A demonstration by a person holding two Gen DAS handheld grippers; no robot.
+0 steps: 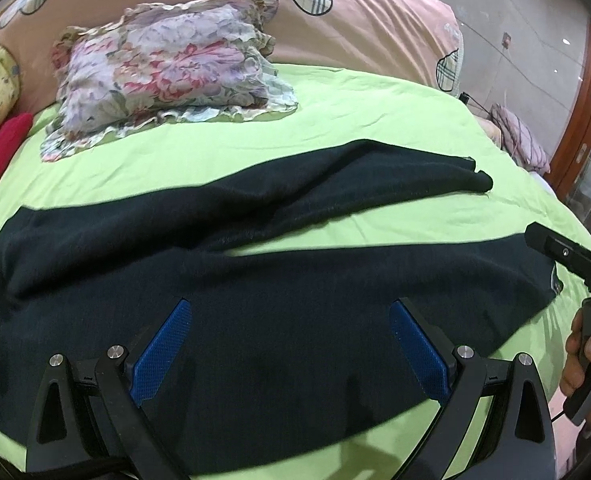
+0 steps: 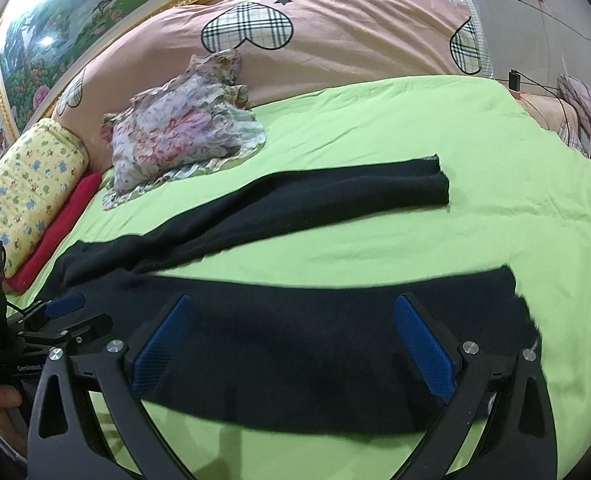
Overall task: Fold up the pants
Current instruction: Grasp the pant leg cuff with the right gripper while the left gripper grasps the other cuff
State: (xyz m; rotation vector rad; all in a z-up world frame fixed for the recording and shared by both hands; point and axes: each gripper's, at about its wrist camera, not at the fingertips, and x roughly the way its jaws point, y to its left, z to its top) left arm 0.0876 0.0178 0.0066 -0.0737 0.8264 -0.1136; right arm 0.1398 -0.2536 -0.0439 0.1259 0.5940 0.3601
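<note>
Dark navy pants (image 1: 215,300) lie spread on a light green bed sheet (image 1: 335,120), waist at the left, two legs reaching right. They also show in the right wrist view (image 2: 295,328). The far leg (image 2: 335,196) angles away; the near leg lies below both grippers. My left gripper (image 1: 291,312) is open and empty, hovering over the near leg close to the waist. My right gripper (image 2: 293,312) is open and empty over the near leg's cuff end. The right gripper's body shows at the left view's right edge (image 1: 563,256).
A folded floral garment (image 1: 167,68) lies on the sheet behind the pants. A pink duvet with plaid hearts (image 2: 335,32), a yellow bolster (image 2: 23,184) and a red cloth (image 2: 59,228) lie along the back and left. The bed's right edge drops to the floor.
</note>
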